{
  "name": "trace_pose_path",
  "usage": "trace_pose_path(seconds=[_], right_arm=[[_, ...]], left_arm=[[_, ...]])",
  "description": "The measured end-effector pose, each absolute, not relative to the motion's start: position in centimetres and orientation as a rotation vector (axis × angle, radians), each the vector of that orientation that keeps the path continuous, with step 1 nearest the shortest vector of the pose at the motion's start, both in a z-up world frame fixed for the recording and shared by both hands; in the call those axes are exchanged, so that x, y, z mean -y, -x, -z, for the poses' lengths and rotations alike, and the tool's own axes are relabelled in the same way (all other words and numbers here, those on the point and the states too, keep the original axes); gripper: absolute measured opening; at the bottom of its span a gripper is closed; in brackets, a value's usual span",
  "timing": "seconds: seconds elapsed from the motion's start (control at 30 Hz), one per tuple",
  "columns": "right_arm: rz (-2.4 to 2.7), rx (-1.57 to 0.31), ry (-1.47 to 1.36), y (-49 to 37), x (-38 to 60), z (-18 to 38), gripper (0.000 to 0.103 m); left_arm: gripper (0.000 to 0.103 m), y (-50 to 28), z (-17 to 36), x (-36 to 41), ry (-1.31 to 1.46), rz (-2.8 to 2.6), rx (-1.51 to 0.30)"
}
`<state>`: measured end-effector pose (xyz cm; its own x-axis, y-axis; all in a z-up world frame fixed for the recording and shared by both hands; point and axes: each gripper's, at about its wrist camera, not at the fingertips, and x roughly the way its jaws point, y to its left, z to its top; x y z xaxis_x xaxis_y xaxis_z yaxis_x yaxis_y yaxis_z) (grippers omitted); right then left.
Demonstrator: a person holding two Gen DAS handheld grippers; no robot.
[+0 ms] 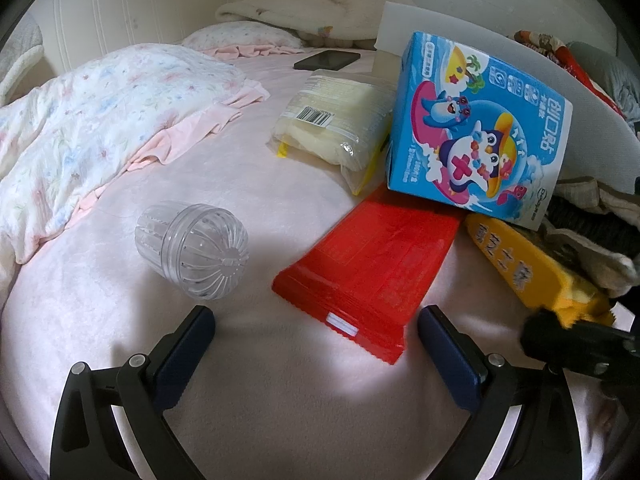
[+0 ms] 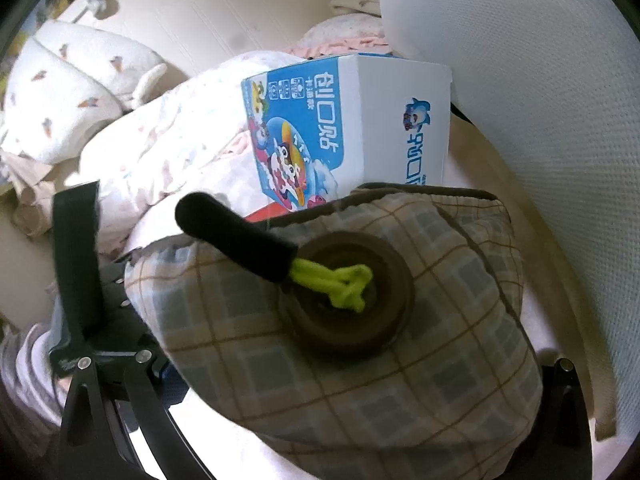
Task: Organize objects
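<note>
Objects lay mostly unsorted on the bed (image 1: 240, 184): red packet (image 1: 368, 268) between the released left tongs (image 1: 316, 328), clear cup (image 1: 192, 250) beside, while right tongs (image 2: 352, 380) seemingly clenched a plaid pouch (image 2: 340, 320).

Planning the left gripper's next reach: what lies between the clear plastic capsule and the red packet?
Only bare pink bedsheet lies between the clear plastic capsule and the red packet, shown in the left wrist view.

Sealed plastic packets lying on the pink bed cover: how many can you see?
2. The red flat plastic packet lies between the left gripper's open fingers; the pale yellow clear packet lies behind it, beside the blue cartoon box. Others may be hidden.
</note>
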<state>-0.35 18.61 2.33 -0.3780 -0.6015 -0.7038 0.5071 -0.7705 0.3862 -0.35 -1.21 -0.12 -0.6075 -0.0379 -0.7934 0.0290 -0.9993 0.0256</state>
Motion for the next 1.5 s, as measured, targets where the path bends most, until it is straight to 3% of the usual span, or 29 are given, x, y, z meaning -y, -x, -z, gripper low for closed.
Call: trace_pose_path(seconds=[0.3, 0.4, 0.43, 0.67, 1.0, 1.13, 1.23, 1.33, 1.5], right_arm=[[2.301, 0.139, -1.294, -0.2, -16.7, -3.2, 0.102], [2.324, 0.122, -1.331, -0.9, -16.1, -4.1, 0.093], [2.323, 0.120, -1.325, -1.2, -16.1, -4.5, 0.084], [2.403, 0.092, -1.299, -3.2, -16.5, -7.5, 0.072], [2.502, 0.259, -1.135, -5.3, -20.0, -10.5, 0.070], [2.498, 0.315, -1.173, -3.8, -20.5, -9.4, 0.070], [2.474, 0.291, -1.258, -2.9, -19.7, -8.0, 0.070], [2.481, 0.251, -1.268, -3.2, -19.3, -7.8, 0.070], [2.470, 0.176, -1.305, -3.3, -19.1, -7.6, 0.070]], left_arm=[[0.103, 0.4, 0.1, 0.9, -1.373, 2.785, 0.020], [0.103, 0.3, 0.2, 0.8, -1.371, 2.792, 0.006], [0.102, 0.2, 0.2, 0.7, -1.371, 2.798, -0.011], [0.100, -0.1, 0.1, 0.5, -1.364, 2.812, -0.050], [0.102, -0.7, 0.4, -1.5, -1.408, 2.790, 0.009], [0.098, -1.5, 0.0, -2.2, -1.442, 2.745, -0.015], [0.083, -2.6, -1.0, -2.7, -1.504, 2.744, -0.095], [0.083, -3.7, -2.5, -3.2, -1.499, 2.801, -0.204], [0.083, -3.4, -3.8, -4.6, -1.458, 2.873, -0.162]])
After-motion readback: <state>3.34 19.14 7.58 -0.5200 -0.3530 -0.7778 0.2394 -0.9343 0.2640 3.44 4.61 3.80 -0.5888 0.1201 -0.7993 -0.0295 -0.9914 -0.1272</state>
